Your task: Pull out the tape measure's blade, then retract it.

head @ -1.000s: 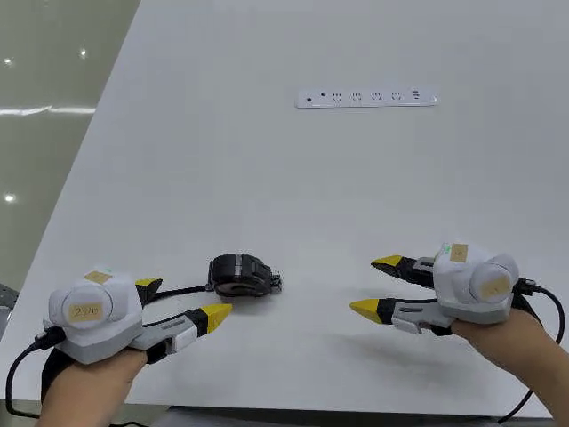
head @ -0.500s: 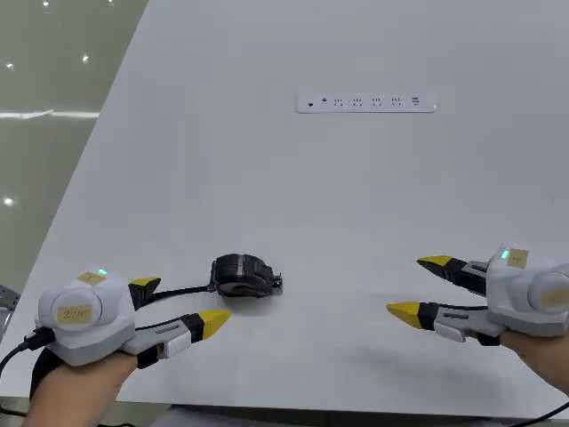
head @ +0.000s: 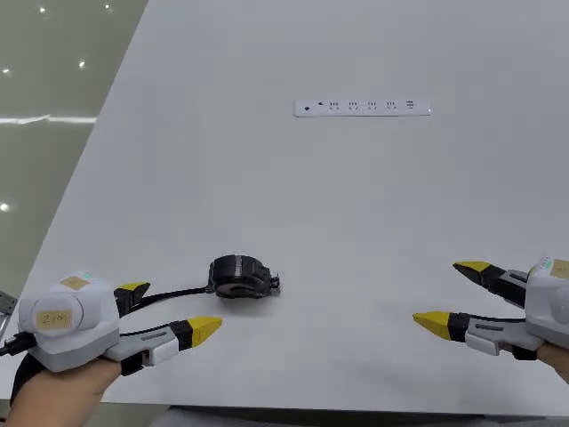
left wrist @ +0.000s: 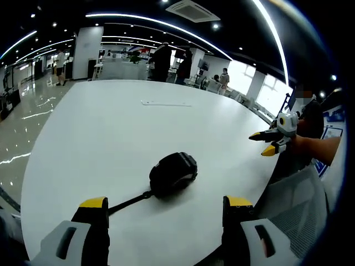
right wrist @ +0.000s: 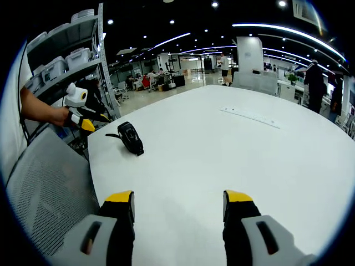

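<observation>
The left gripper (head: pixel 169 308) is held just left of the tape measure (head: pixel 240 277), with its jaws spread wide and pointed toward it. The right gripper (head: pixel 451 292) is held well to the right of the tape measure, apart from it, jaws likewise parted and tips turned leftward.

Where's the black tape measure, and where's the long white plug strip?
tape measure (head: pixel 238 276), head view, on the middle of its black case.
power strip (head: pixel 363 107), head view, on its middle, among the sockets.

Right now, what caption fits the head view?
Open left gripper and right gripper flank a black tape measure on a white table.
</observation>
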### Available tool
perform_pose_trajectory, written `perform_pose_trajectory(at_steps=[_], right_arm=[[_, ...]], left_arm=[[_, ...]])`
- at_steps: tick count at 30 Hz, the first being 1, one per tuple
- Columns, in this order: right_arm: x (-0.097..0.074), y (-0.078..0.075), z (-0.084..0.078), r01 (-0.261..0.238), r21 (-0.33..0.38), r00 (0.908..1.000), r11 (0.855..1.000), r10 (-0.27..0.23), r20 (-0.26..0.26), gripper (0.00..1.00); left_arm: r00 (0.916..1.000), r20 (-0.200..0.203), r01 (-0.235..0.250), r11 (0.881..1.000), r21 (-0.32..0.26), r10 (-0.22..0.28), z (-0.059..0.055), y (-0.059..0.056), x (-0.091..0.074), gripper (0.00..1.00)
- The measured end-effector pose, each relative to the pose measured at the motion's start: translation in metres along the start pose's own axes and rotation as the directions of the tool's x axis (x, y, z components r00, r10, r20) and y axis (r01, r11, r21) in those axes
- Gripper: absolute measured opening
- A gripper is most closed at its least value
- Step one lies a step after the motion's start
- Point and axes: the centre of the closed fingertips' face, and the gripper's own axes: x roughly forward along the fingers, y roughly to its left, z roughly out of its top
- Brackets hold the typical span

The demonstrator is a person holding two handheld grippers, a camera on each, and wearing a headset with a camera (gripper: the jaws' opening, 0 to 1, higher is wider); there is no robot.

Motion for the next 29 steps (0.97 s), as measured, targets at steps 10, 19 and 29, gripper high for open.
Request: perform_pose_trajectory(at_steps=[10, 19, 29], right_arm=[[-0.011, -0.004, -0.005, 0.012, 0.035, 0.9999, 0.999, -0.012, -0.005, 0.70], [-0.025, -0.004, -0.012, 0.025, 0.046, 0.9997, 0.999, -0.024, -0.009, 0.78], [-0.032, 0.001, -0.022, 0.019, 0.042, 0.9994, 0.999, -0.017, -0.030, 0.81]], left_arm=[[1.0000, 0.009, 0.002, 1.000, 0.011, -0.002, 0.002, 0.002, -0.011, 0.86], [1.0000, 0.006, 0.008, 1.000, 0.013, -0.008, 0.001, 0.004, -0.017, 0.89], [0.9999, 0.002, 0.014, 1.000, 0.024, -0.014, -0.002, 0.007, -0.026, 0.90]])
